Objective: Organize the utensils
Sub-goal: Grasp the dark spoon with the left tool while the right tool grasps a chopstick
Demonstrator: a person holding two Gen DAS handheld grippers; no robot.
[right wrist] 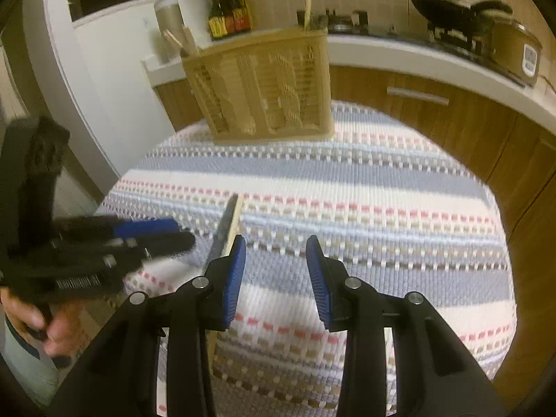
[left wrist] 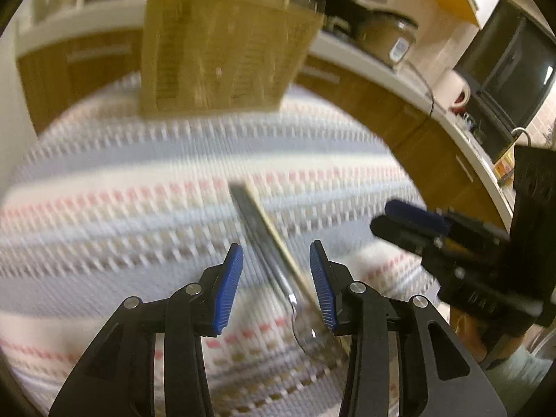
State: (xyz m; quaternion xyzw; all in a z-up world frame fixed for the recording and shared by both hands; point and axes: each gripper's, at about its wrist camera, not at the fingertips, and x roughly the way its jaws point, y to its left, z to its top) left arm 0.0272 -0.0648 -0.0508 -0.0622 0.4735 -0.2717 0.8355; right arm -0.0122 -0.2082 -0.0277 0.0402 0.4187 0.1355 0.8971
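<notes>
Your left tongs (left wrist: pixel 276 260) hang over the striped cloth (left wrist: pixel 139 208) on the bench. Their blue pads (left wrist: pixel 229 288) are partly apart and press on nothing. Between them, lying on the cloth below, you can see a metal spoon (left wrist: pixel 278 271) with a thin wooden stick (left wrist: pixel 278 239) right beside it. The two lie side by side, slanting up and to the left in this view. The spoon's round end is close to the tongs, under the right pad. The view here is blurry, so you cannot tell if the pads touch the spoon.

At the far edge of the cloth stands a woven basket (right wrist: pixel 264 87). It is upright and well apart from the spoon. Some sticks poke out of its top. In the right view you can see shapes through its side, but you cannot tell what they are.

Your right tongs (right wrist: pixel 276 253) are also partly apart, and only bare cloth shows between their pads. The spoon and stick lie just to the left of their left pad. Further left in that view are your left tongs again, with a hand (right wrist: pixel 38 326) on the grip.

Behind the bench runs a kitchen counter (right wrist: pixel 417 59) with dark bottles (right wrist: pixel 229 10) and a pan (right wrist: pixel 448 7) on the stove.
</notes>
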